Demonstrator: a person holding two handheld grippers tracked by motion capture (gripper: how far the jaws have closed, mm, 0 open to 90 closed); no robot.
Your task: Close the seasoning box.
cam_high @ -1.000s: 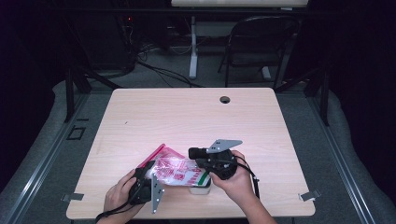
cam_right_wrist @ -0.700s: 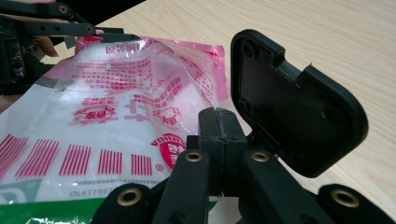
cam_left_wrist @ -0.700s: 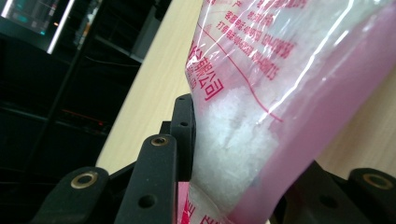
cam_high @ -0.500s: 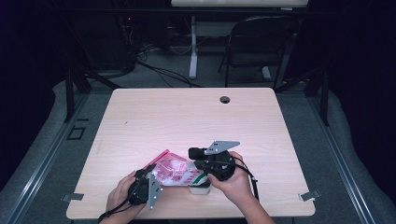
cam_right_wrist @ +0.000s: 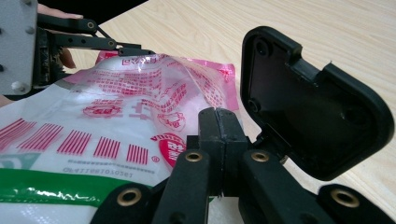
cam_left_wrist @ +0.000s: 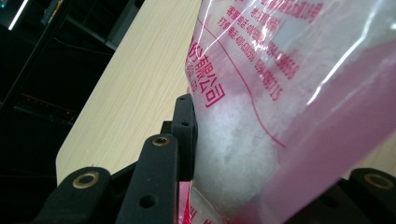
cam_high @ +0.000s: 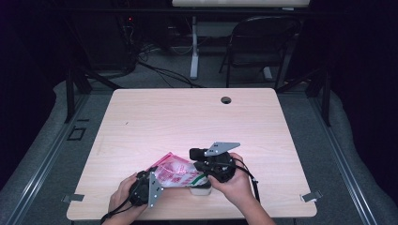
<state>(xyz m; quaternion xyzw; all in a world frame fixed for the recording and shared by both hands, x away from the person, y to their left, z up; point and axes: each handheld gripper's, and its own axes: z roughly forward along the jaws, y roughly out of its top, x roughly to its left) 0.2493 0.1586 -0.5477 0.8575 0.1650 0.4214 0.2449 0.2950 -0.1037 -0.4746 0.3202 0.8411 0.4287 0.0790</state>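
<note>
Between my left tongs (cam_left_wrist: 224, 154) sits the bag (cam_high: 176, 171), gripped to lift its end; my right tongs (cam_right_wrist: 218, 126), pinched together, probably pin its edge.

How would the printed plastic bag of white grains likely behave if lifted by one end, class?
The bag would probably sag: its thin film creases in the right gripper view. The white grains would likely shift downward. The glossy film may slip, though the left gripper holds it.
</note>
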